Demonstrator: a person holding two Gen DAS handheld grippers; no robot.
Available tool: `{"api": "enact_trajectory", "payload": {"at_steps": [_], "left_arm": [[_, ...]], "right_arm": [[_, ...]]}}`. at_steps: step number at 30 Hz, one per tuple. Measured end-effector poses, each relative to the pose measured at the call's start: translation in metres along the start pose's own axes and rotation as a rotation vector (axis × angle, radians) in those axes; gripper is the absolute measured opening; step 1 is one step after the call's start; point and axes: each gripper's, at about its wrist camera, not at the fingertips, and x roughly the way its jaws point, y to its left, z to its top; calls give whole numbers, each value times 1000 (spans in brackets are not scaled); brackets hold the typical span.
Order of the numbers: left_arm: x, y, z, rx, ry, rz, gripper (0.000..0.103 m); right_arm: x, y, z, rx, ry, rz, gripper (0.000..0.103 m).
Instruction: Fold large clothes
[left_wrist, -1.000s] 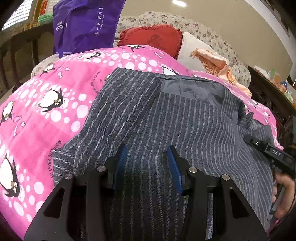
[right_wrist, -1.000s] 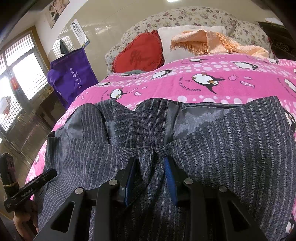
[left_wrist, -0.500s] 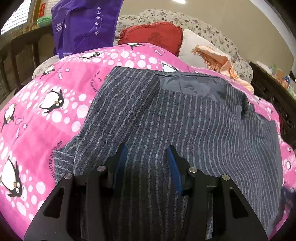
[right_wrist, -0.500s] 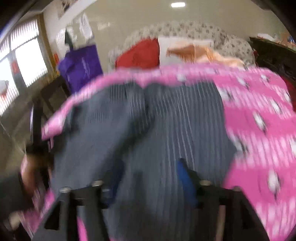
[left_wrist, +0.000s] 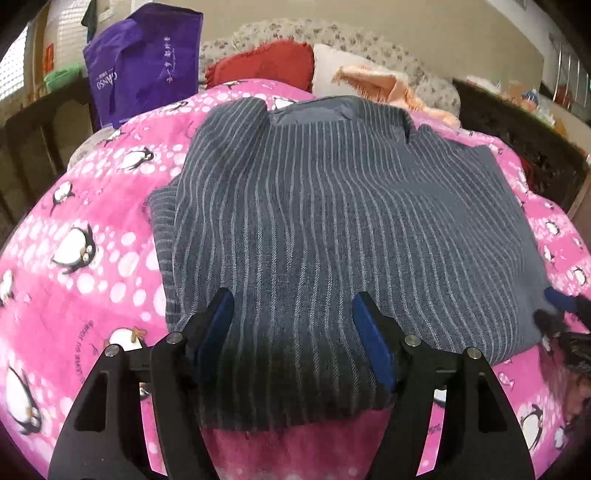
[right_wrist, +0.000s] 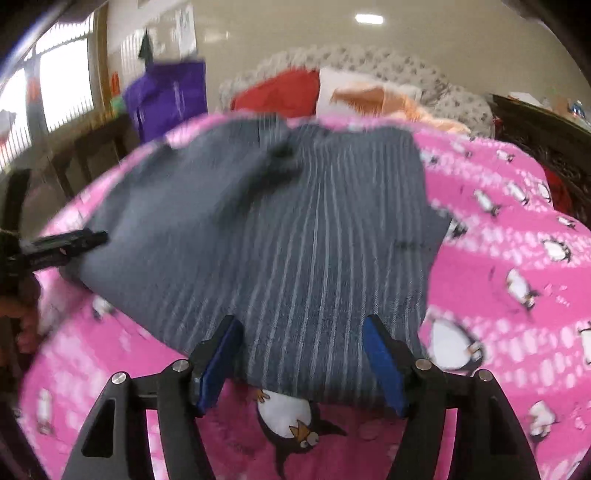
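A grey pinstriped garment (left_wrist: 332, 229) lies folded on the pink penguin bedspread (left_wrist: 92, 229); it also shows, blurred, in the right wrist view (right_wrist: 295, 240). My left gripper (left_wrist: 293, 321) is open and empty, its blue pads over the garment's near edge. My right gripper (right_wrist: 301, 354) is open and empty, hovering at the garment's near edge. The other gripper's tip shows at the right edge of the left wrist view (left_wrist: 565, 306) and at the left of the right wrist view (right_wrist: 66, 243).
A purple bag (left_wrist: 144, 66) stands at the back left. A red heart cushion (left_wrist: 266, 61), a white pillow and an orange cloth (left_wrist: 384, 85) lie at the headboard. Dark wooden furniture (left_wrist: 524, 140) flanks the bed on the right.
Both grippers have pulled back toward the near edge of the garment and their jaws have opened wider. The right gripper let go of the bunched fabric and the garment now lies flatter.
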Motion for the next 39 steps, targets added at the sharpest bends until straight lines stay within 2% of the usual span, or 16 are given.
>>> {"api": "enact_trajectory", "payload": {"at_steps": [2,4,16,19,21,24,25,26,28,30,31,32,33,34,35,39], "left_arm": [[3,2,2,-3,10,0,69],[4,-2,-1,4,6,4,70],[-5,2,-4,-38,-26,-43,71],[-38,16,-2,-75,-67,-73,71],[-57,29,-5,-68,-92,-42,71],[-59,53,-16,-54,-46,10,79],[-50,62,-18,-75,-7,-2,79],[-44,67,-19,-97,21,-22,79],[-22,73,-18,-155,105,-137,80],[-15,69,-12,-150,93,-153,79],[-12,64,-9,-141,113,-185,67],[-11,61,-9,-139,125,-218,47],[-13,57,-9,-132,122,-209,40],[-18,55,-10,-117,110,-202,25],[-22,55,-11,-120,106,-217,20],[-46,65,-18,-157,107,-269,14]], "right_arm": [[4,-14,-1,72,28,-3,95],[10,-32,-1,151,52,31,102],[9,-40,-4,176,56,47,103],[-2,-45,-4,213,58,49,101],[-12,-49,-7,237,64,109,101],[-18,-53,-16,239,75,157,93],[-17,-55,-15,239,71,151,86],[-16,-56,-13,244,66,145,73],[-6,-63,-5,267,63,184,56],[0,-61,1,249,55,202,44],[1,-58,2,228,58,207,36],[-1,-55,3,213,53,216,29],[-4,-55,2,213,49,223,26],[-9,-56,0,218,44,241,22],[-14,-59,-3,240,40,267,19],[-36,-66,-16,273,68,337,16]]}}
